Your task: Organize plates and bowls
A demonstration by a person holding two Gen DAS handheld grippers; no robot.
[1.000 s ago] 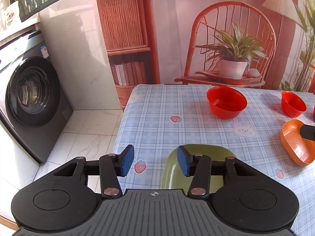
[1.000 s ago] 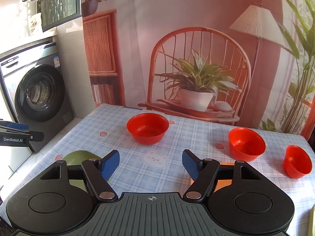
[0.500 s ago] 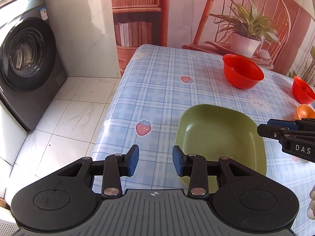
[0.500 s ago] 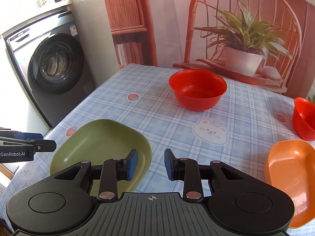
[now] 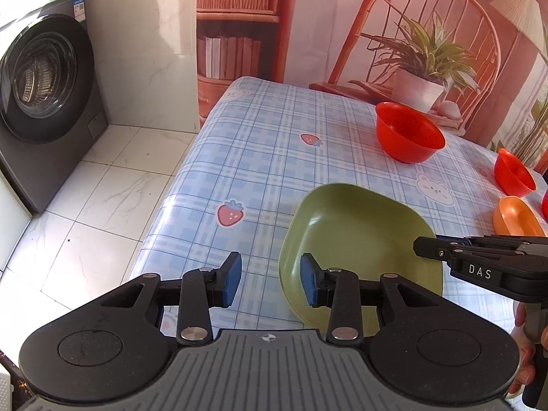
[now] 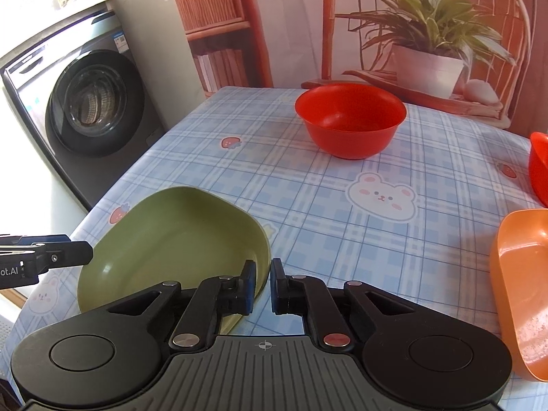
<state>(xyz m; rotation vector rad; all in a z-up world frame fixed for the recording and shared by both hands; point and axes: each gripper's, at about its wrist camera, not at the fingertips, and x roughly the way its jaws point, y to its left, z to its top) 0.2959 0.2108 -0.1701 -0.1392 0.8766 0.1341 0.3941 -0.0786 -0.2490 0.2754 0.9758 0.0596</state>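
Right tongs (image 6: 263, 282) astride green plate (image 6: 171, 236) rim, contact unclear

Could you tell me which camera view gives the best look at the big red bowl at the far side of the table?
The right wrist view: the red bowl sits near centre, large, with its rim and inside fully visible. The left wrist view shows the same bowl smaller and off to the right, though unobstructed.

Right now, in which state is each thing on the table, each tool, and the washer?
Green plate: upright, empty, on the table.
Right tool: jaws just closed further, shut on the plate's rim.
Left tool: open, astride the rim, not pressing.
Big red bowl: upright, empty.
Small red bowl: upright.
Orange plate: upright.
Washer: door shut.
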